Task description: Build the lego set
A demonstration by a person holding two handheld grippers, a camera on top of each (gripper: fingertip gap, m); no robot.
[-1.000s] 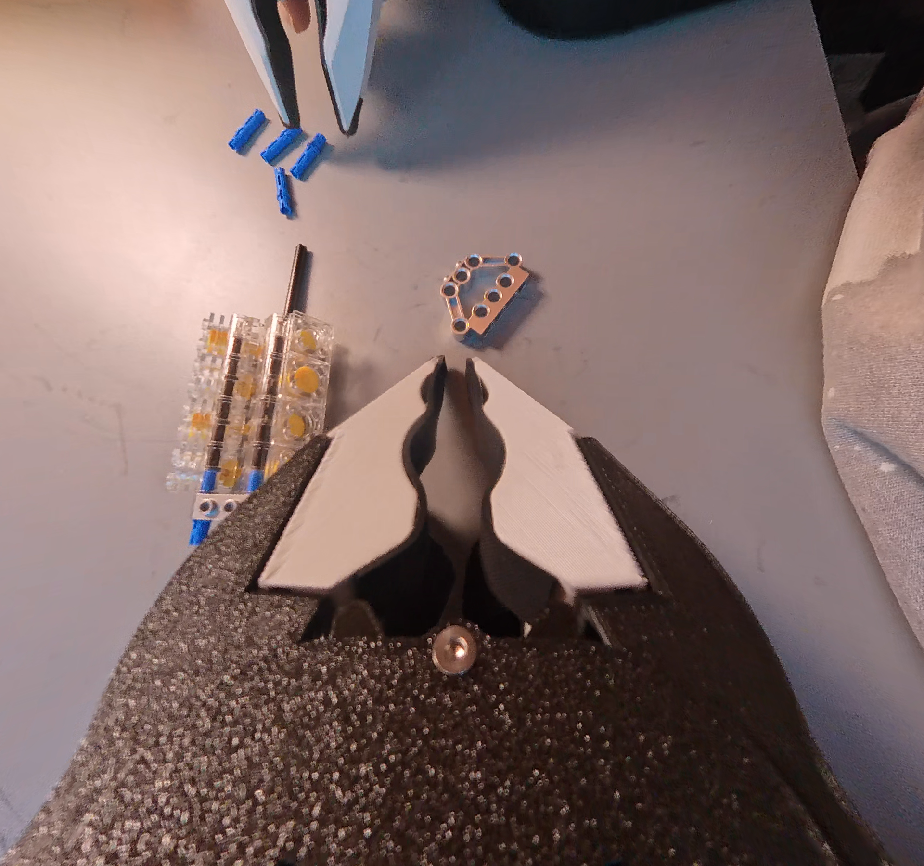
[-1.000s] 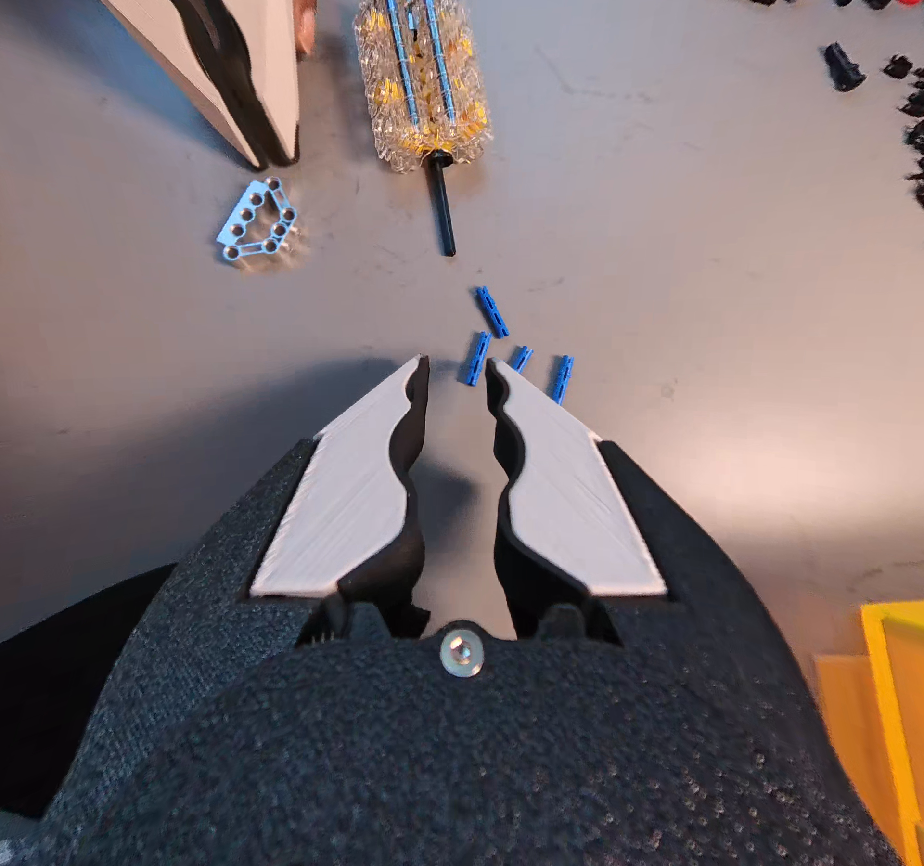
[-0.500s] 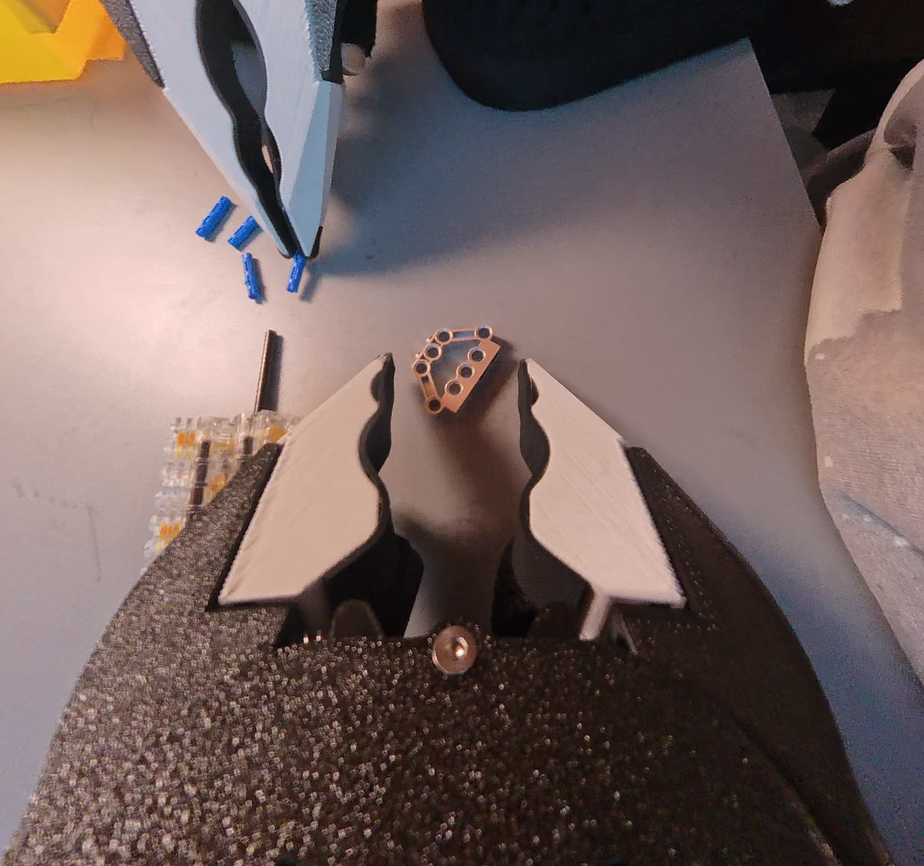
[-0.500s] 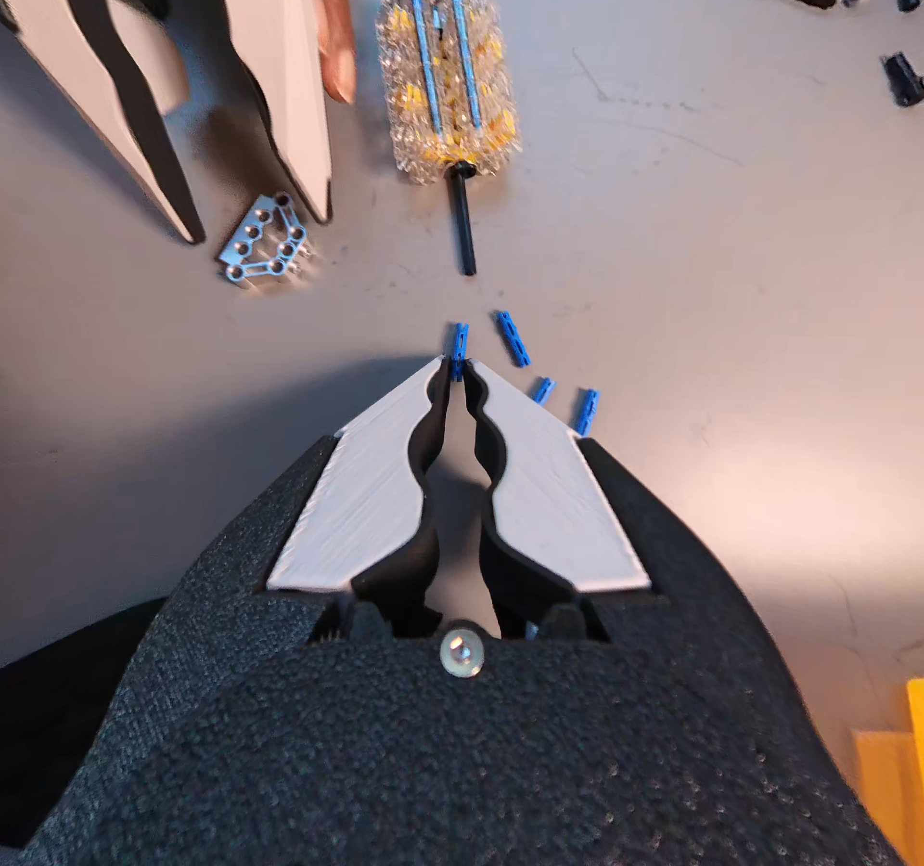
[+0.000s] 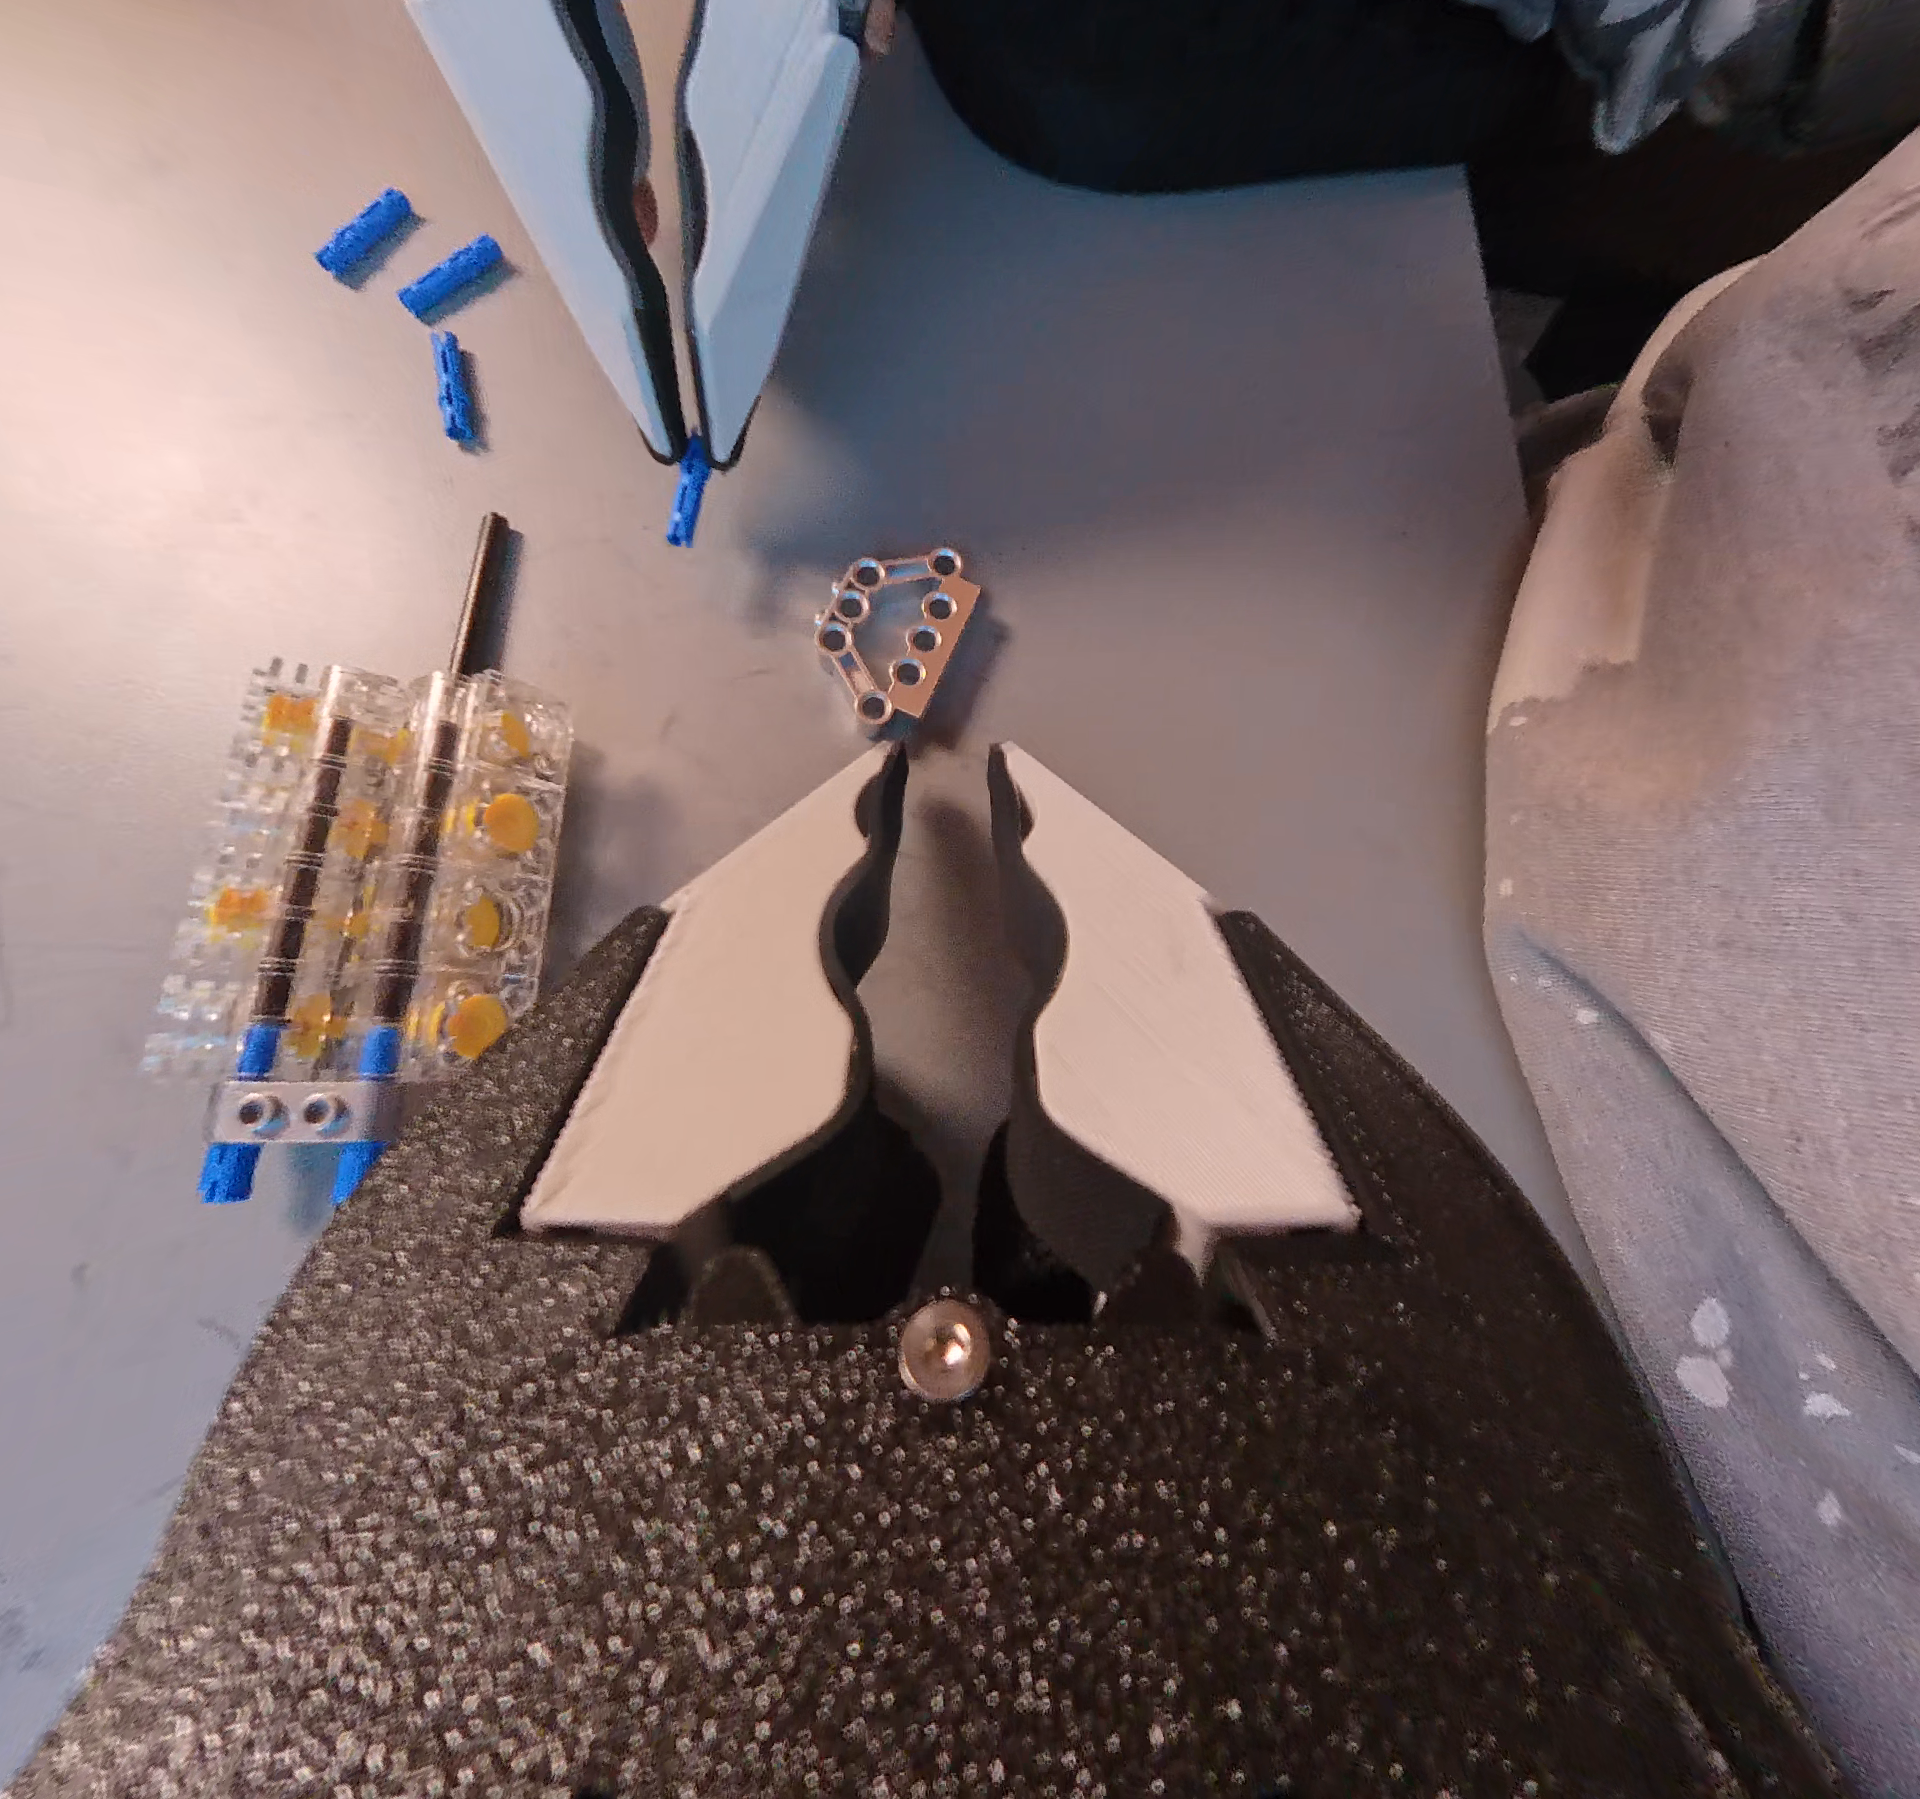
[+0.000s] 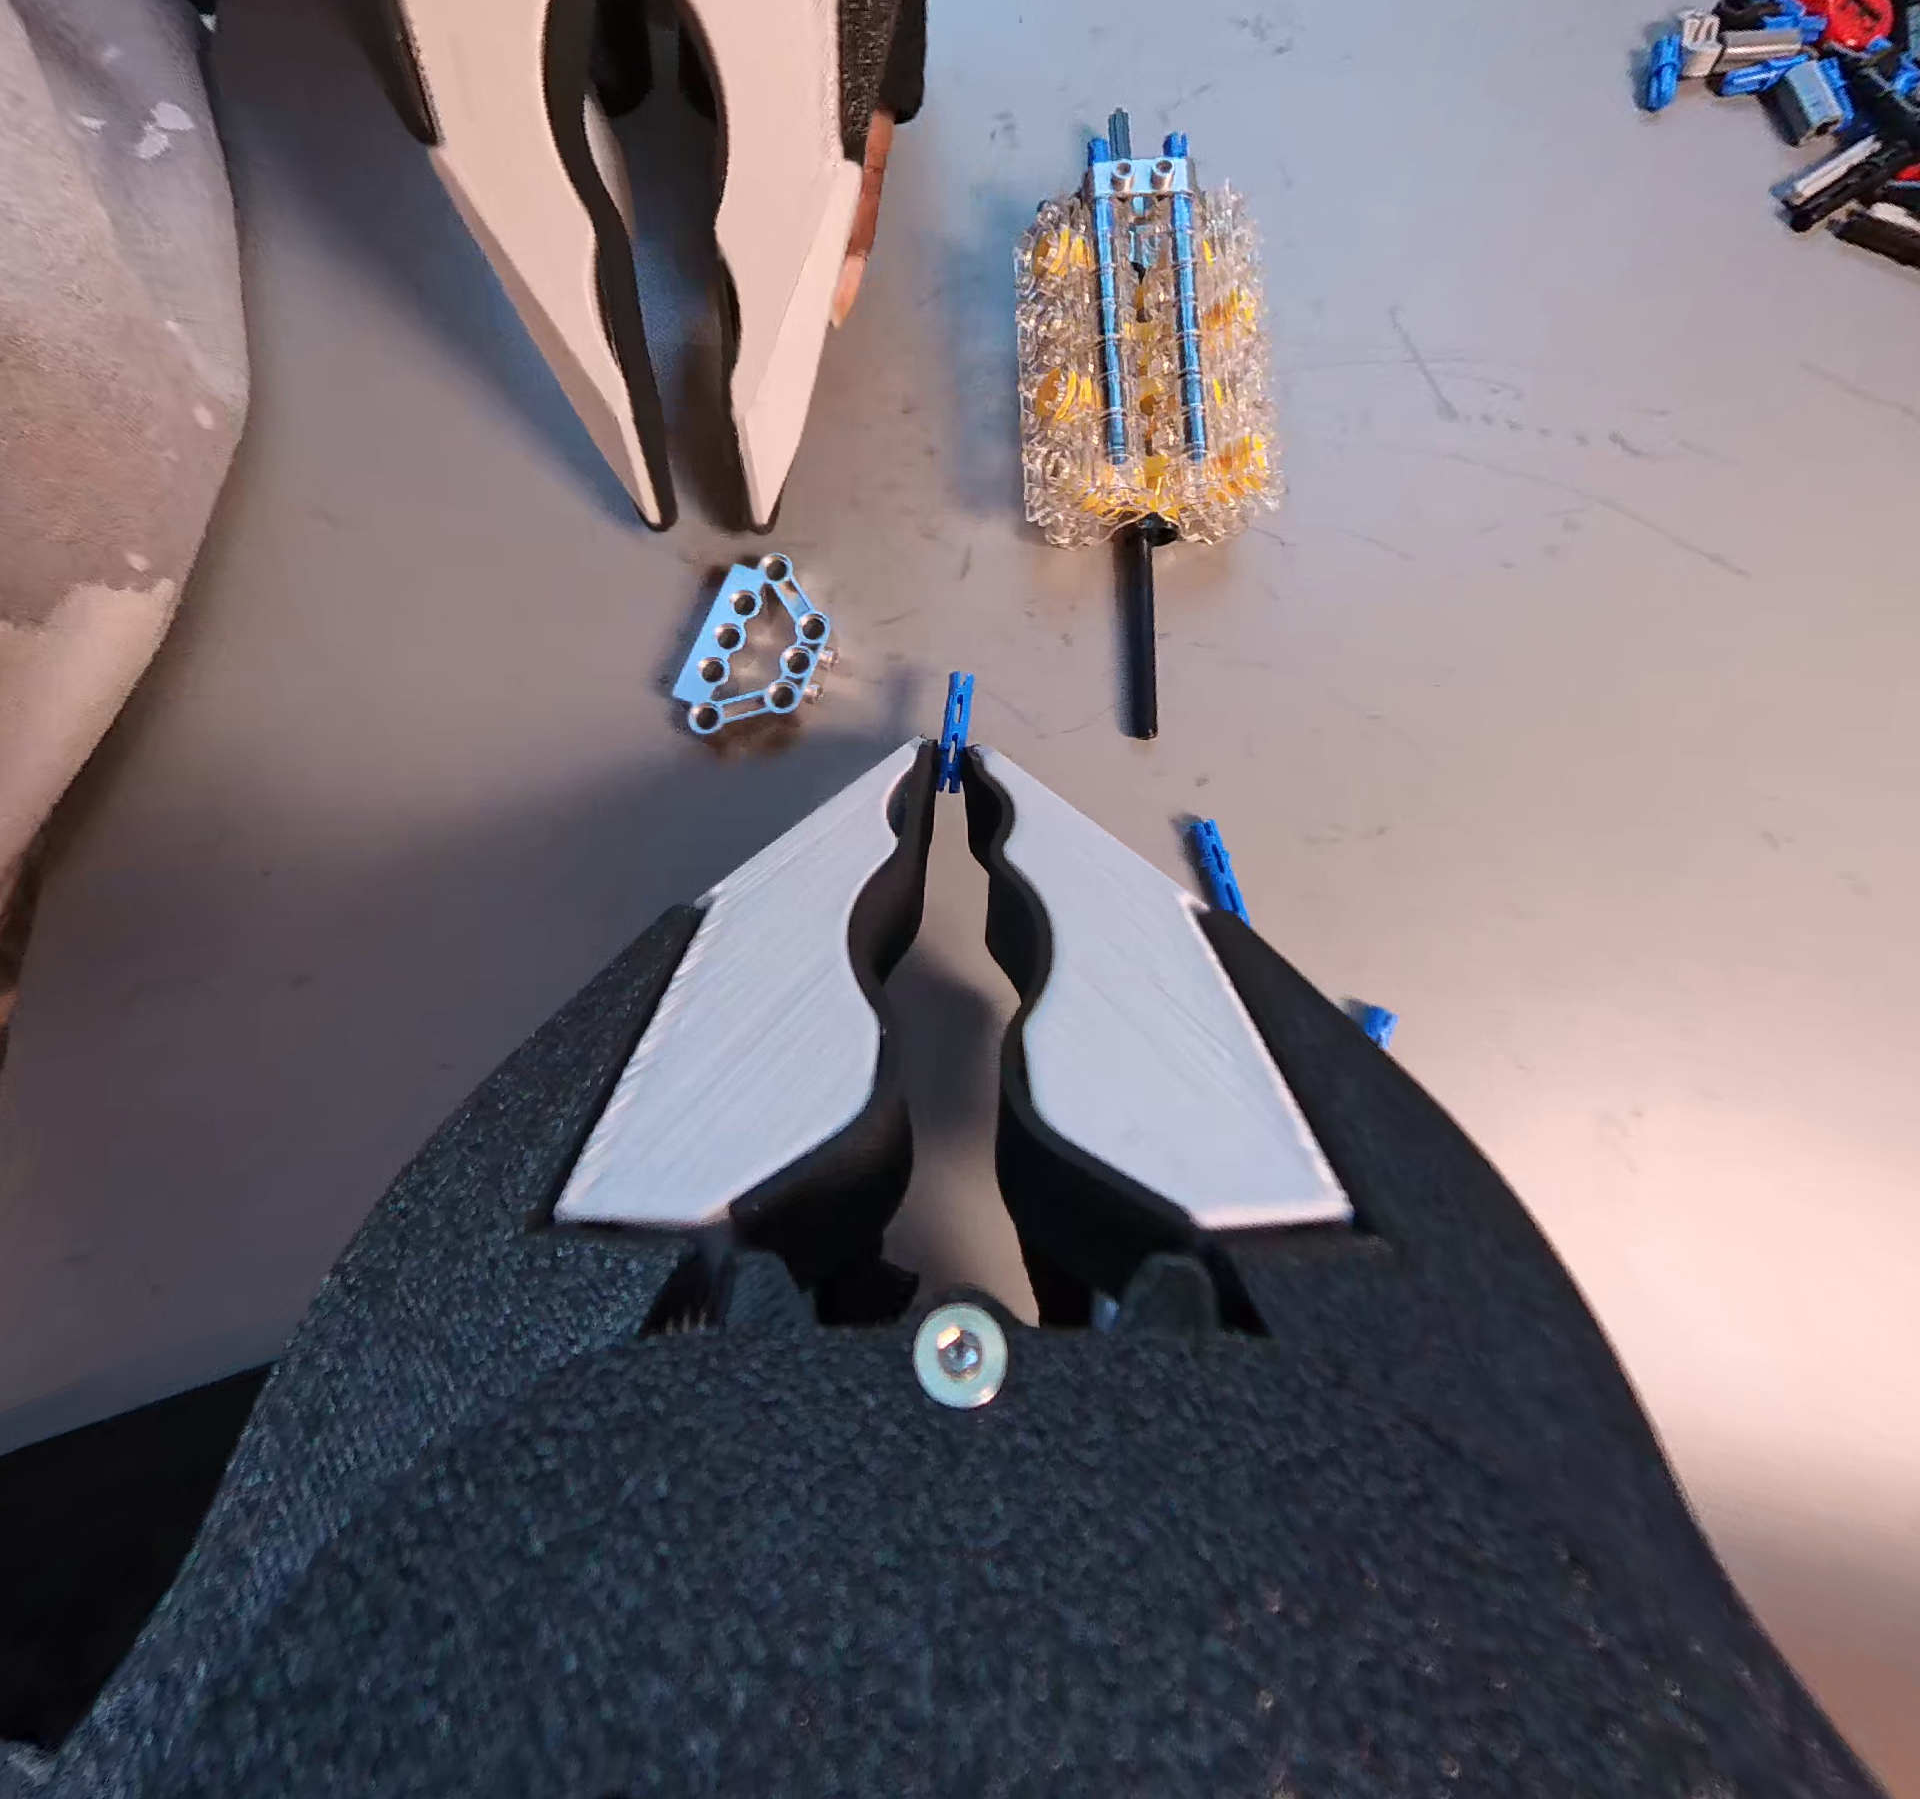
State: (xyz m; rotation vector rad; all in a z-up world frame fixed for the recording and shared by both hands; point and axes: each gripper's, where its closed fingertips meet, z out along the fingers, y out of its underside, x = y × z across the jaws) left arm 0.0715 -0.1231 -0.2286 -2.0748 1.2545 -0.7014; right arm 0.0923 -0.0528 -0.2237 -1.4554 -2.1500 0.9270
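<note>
Right gripper (image 6: 943, 757) is clamped on a little blue pin (image 6: 954, 723) now, pinched right at the fingertips with most of it poking out front. A second ago its jaws were apart with that pin still flat on the bench (image 6: 1558, 814) in the loose cluster, so it's grabbed one and carried it toward the grey holed plate (image 6: 750, 648). The pin's tip now sits just beside the plate, not touching. Behind the right finger one loose blue pin (image 6: 1218, 861) shows, another mostly hidden.

Left gripper (image 5: 943, 762) has its jaws a bit apart, nothing between them. Half a second back they were spread wide either side of the plate; now they've narrowed and pulled off, tips just short of the plate's near corner.

From the left wrist view, the clear-and-yellow brick assembly (image 5: 364, 876) lies off to the left of the gripper, black axle (image 5: 478, 596) sticking out its far end. It hasn't budged. Further out, three spare pins (image 5: 452, 272) lie where there used to be four.

Far right corner in the right wrist view: a pile of mixed parts (image 6: 1808, 66). Grey cloth (image 5: 1714, 814) sits along the bench's edge.
</note>
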